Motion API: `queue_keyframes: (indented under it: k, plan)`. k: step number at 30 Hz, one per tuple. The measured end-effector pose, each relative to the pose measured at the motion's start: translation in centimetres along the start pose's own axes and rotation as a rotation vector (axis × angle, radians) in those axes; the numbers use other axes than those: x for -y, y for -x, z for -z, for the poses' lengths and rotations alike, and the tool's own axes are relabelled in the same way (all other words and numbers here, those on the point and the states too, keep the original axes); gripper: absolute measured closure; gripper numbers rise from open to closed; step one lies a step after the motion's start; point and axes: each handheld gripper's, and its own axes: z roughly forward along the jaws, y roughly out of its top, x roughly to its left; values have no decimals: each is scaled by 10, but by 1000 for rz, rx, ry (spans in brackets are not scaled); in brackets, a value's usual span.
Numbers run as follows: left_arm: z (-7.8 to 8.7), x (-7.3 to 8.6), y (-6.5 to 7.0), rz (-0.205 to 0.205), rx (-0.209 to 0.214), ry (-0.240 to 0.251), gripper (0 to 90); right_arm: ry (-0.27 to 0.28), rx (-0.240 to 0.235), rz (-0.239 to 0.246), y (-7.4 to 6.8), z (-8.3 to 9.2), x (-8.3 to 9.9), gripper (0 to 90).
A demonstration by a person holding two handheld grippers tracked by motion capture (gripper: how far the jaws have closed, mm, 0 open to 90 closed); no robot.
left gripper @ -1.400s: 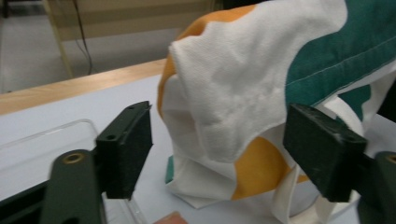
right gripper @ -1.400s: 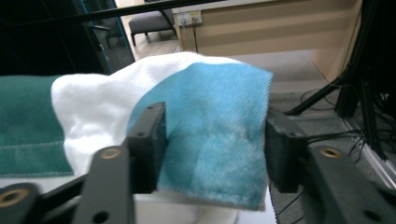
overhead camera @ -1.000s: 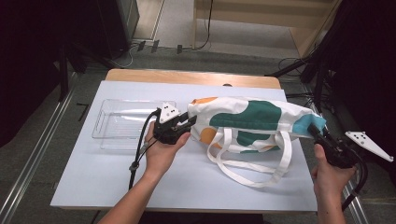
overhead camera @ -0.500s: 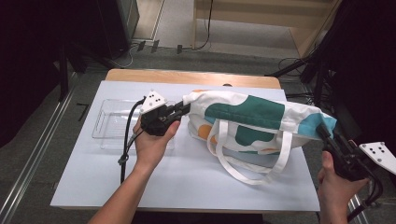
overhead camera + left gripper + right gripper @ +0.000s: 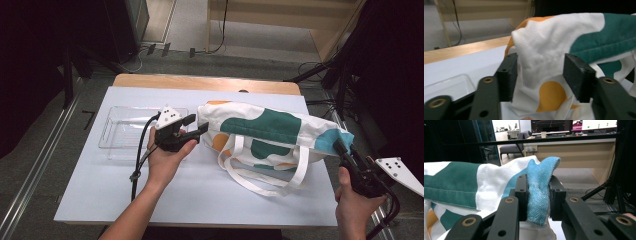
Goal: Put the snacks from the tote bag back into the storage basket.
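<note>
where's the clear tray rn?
High view: the clear tray sits on the left part of the white table, just left of the left tongs and the tote bag.

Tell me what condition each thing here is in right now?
White cloth tote bag with green, orange and blue patches: stretched out lengthwise, straps loose on the table.
Clear plastic tray: empty, upright.
Left gripper: jaws open around the bag's corner.
Right gripper: jaws shut on the bag's blue corner.
</note>
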Motion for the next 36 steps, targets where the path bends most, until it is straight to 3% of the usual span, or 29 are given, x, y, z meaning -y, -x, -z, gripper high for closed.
queue_keyframes:
  k: [3,4,7,9,11,13,16,19,22,24,28,31,33,36]
  plan:
    - [13,10,2,7,-28,30,379,1,1,5,-1,-2,-1,752]
    - [16,14,5,18,-19,42,388,3,3,6,0,-2,-1,752]
    - [16,26,22,-15,18,39,439,6,10,-3,-1,-3,1,751]
    - [7,33,36,-35,86,7,461,3,14,-6,-1,-4,2,751]
    - [-6,39,52,-78,122,-36,474,2,17,-10,-1,-5,3,751]
    - [-19,44,66,-112,143,-69,466,1,21,-9,-1,-6,3,750]
    - [-37,46,77,-108,145,-99,452,-5,23,-5,-1,-7,3,750]
    - [-52,49,81,-75,120,-129,554,-17,20,-5,0,-7,4,750]
    - [-60,51,88,-110,131,-146,735,-21,7,0,3,-6,3,738]
    - [-63,50,90,-127,134,-164,879,-29,-10,-19,5,-5,3,670]
    - [-68,45,90,-123,123,-171,900,1,-30,-52,6,11,-1,413]
    - [-68,42,92,-139,118,-162,900,20,-36,-95,4,32,3,389]
    - [-69,41,92,-131,118,-158,900,5,-44,-84,0,41,9,386]
    - [-69,41,93,-132,118,-156,900,-30,-102,-114,-12,51,25,409]
